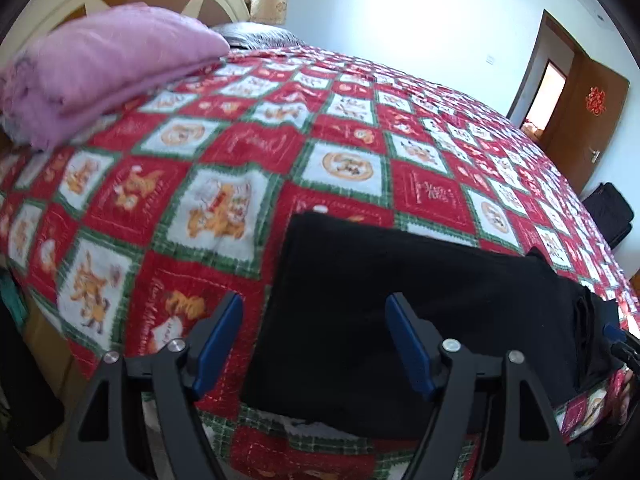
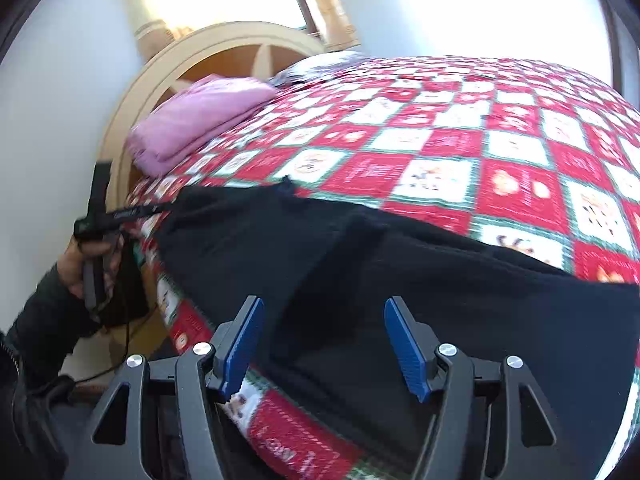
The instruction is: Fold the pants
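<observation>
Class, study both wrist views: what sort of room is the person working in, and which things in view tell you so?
Most likely a home bedroom. A bed covered by a red patchwork quilt stands against a curved cream headboard, a folded pink blanket lies near it, and a wooden door opens off the room.

White walls point(image 1: 400, 12), wood door point(image 1: 588, 120), cream headboard point(image 2: 192, 60).

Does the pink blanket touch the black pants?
Apart. In the left wrist view, several squares of the quilt lie bare between the blanket and the pants; the right wrist view shows the same gap.
</observation>
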A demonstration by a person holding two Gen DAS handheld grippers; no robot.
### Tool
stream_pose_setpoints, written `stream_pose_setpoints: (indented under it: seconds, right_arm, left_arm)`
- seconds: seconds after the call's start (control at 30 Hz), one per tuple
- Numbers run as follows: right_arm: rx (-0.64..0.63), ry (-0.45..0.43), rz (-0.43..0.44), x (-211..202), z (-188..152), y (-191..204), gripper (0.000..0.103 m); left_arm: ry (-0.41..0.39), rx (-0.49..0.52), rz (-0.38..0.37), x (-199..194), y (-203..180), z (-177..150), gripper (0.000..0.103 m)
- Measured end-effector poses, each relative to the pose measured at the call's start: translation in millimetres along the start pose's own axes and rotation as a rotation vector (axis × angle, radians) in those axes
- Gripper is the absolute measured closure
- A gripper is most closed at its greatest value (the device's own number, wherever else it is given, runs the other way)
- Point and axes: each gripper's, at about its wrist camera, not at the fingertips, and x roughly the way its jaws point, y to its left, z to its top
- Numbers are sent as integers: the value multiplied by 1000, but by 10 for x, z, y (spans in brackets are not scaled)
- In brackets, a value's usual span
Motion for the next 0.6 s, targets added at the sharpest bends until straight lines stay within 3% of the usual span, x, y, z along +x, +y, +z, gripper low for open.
stream_pose_setpoints:
  seconds: [0.4,0.53,0.6]
  right_arm:
    - [47,9,-9,48,-56,-95,38]
    - [42,14,-14,67,-72,-81,38]
    - [43,13,-16,64,-74,-76,38]
  left_arm:
    - [25,9,-33,140,5,-125,40]
    - [33,-31,-89,187,128,-148,40]
    - [41,-27,-93,143,131,-151,47]
